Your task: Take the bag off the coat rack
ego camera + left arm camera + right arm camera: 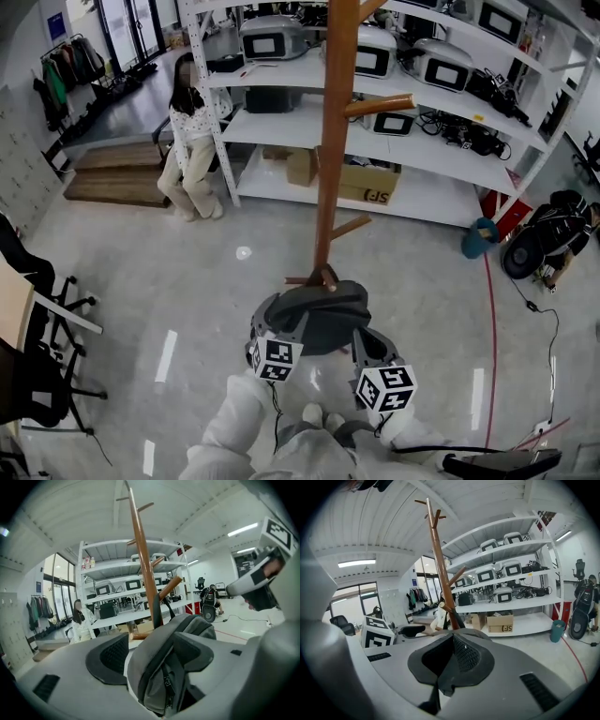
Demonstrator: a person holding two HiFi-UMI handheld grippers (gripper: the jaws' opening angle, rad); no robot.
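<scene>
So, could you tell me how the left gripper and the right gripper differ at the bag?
The left gripper has its jaws wide apart; the right gripper has them closed together. The left gripper has the bulky body of the bag loose between its jaws; the right gripper pinches only a thin dark fold, apparently of the bag. Both flank the bag hanging low on the coat rack.
</scene>
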